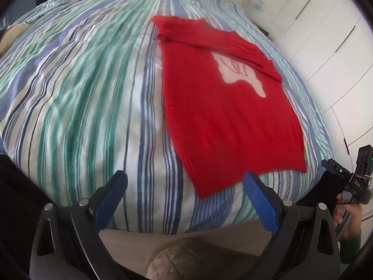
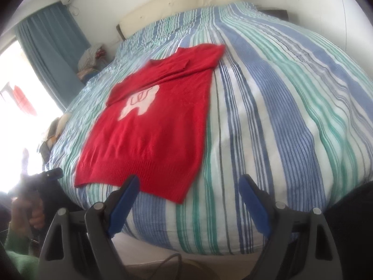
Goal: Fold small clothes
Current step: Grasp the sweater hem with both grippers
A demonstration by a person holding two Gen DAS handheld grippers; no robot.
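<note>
Hovering over the near edge of the bed point(image 1: 81, 81), the left gripper point(image 1: 185, 183) points steeply down at the striped cover, its two blue fingers point(image 1: 109, 200) spread wide with nothing between them. In the left wrist view the red sweater point(image 1: 223, 116) lies flat on the bed toward 1 o'clock, its sleeves folded across the chest above a pale emblem point(image 1: 240, 74); its ribbed hem reaches close to the gripper's right-hand finger, though contact cannot be judged. At 4 o'clock in that view a hand point(image 1: 347, 217) in a green sleeve grips the handle of the other tool.

The right gripper point(image 2: 188, 184) also tilts down toward the bed, jaws wide and empty. In its view the sweater sits toward 11 o'clock, the hem corner lying just past the left-hand finger point(image 2: 123, 200). At 8 o'clock the person's other hand point(image 2: 28, 212), blurred, holds the left tool. A blue curtain point(image 2: 53, 46) hangs at 10 o'clock, beside a bright window.
</note>
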